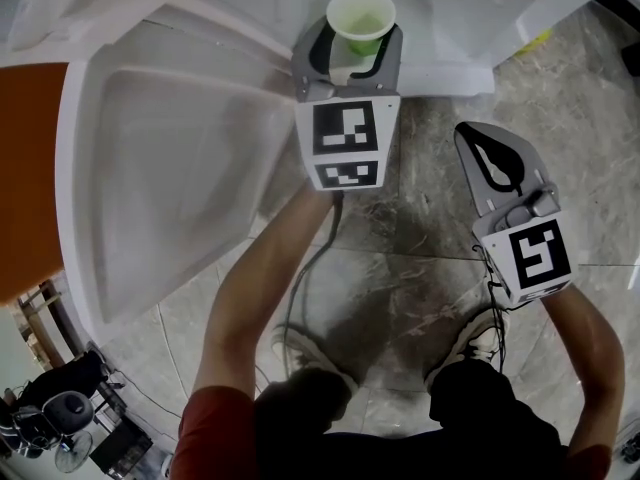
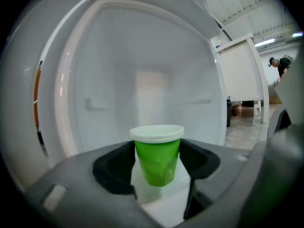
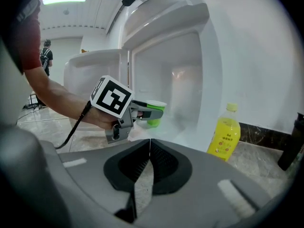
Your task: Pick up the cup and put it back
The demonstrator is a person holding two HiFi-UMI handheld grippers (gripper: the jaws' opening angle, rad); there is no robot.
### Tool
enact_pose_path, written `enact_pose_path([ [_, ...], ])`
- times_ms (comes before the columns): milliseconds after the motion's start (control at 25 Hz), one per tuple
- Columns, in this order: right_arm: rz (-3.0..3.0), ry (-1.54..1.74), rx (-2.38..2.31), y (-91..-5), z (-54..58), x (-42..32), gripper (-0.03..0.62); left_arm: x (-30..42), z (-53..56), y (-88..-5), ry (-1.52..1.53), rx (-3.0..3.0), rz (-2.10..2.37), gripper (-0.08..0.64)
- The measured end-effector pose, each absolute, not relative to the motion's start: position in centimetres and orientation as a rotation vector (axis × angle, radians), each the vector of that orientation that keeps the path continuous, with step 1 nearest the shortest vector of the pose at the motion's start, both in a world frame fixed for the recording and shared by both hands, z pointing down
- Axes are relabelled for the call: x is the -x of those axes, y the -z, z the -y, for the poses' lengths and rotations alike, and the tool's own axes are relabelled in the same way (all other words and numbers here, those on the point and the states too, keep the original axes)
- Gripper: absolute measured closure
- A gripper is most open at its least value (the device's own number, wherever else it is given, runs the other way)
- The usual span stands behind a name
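A green cup point(image 1: 360, 23) with a white rim sits between the jaws of my left gripper point(image 1: 357, 46), at the mouth of an open white fridge. In the left gripper view the black pads point(image 2: 121, 167) press on both sides of the cup point(image 2: 156, 158), whose base hangs just above the white shelf point(image 2: 161, 208). The right gripper view shows the same cup point(image 3: 154, 112) held in the left gripper point(image 3: 151, 114) from the side. My right gripper point(image 1: 480, 140) hovers lower right over the floor, its jaws shut on nothing point(image 3: 150, 144).
The fridge door point(image 1: 170, 178) stands open to the left, with an orange panel point(image 1: 25, 168) beyond it. A yellow bottle point(image 3: 224, 132) and a dark object point(image 3: 289, 144) stand on the marble floor by the fridge. A cable point(image 1: 300, 288) trails from the left gripper.
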State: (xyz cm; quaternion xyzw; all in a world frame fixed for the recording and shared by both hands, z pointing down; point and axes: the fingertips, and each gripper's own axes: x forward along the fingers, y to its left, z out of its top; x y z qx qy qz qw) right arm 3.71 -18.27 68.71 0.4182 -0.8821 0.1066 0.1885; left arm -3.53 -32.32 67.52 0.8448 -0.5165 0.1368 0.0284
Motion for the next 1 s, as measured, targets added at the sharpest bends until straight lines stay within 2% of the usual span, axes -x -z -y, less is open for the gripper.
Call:
enact_pose_path([
  [1000, 2.501, -0.222, -1.113, -67.5, 16.6, -0.3, 0.589, 6.6, 23.5, -63.0, -0.207, -2.703, 1.455, 0.270],
])
